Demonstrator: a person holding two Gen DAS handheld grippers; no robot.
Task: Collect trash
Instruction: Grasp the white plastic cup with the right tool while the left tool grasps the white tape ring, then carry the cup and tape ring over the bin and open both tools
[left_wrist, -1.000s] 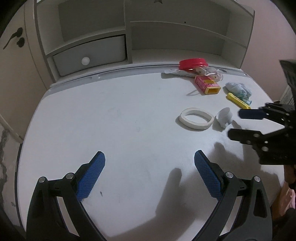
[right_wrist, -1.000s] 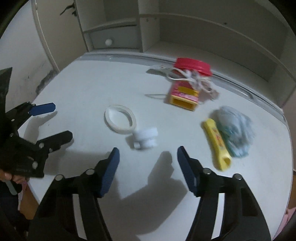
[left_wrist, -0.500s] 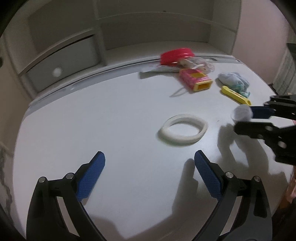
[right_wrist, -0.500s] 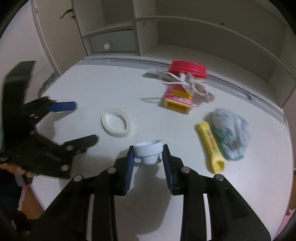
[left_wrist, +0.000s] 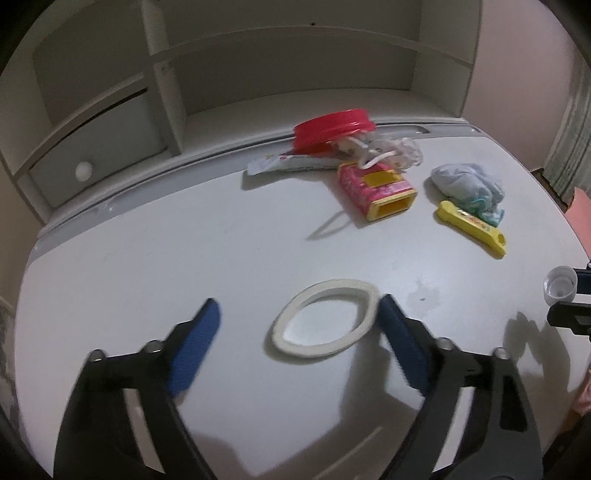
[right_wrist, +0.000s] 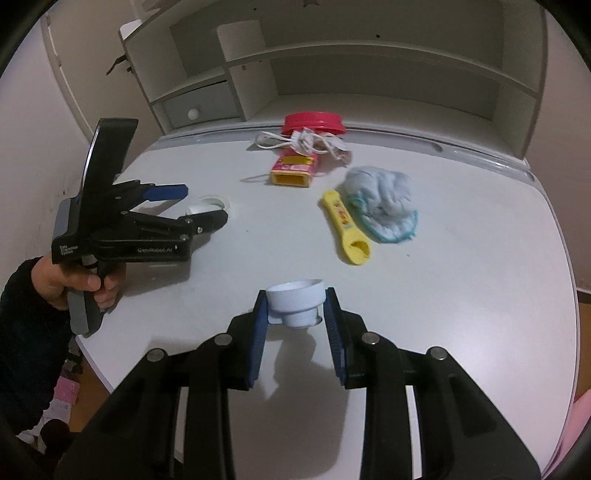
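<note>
A white tape ring lies flat on the white table. My left gripper straddles it with its jaws closing; the right pad is at the ring's edge and the left pad still stands apart. In the right wrist view the left gripper covers most of the ring. My right gripper is shut on a small white plastic cap, held clear of the table. That cap also shows at the right edge of the left wrist view.
Toward the back lie a red lid, a tangled white cord, a pink and yellow box, a yellow opener and a crumpled pale blue cloth. A shelf unit with a drawer stands behind.
The right gripper shut on the white cap and lifted it off the table toward the near edge. The left gripper moved over to the tape ring and its jaws have narrowed.
</note>
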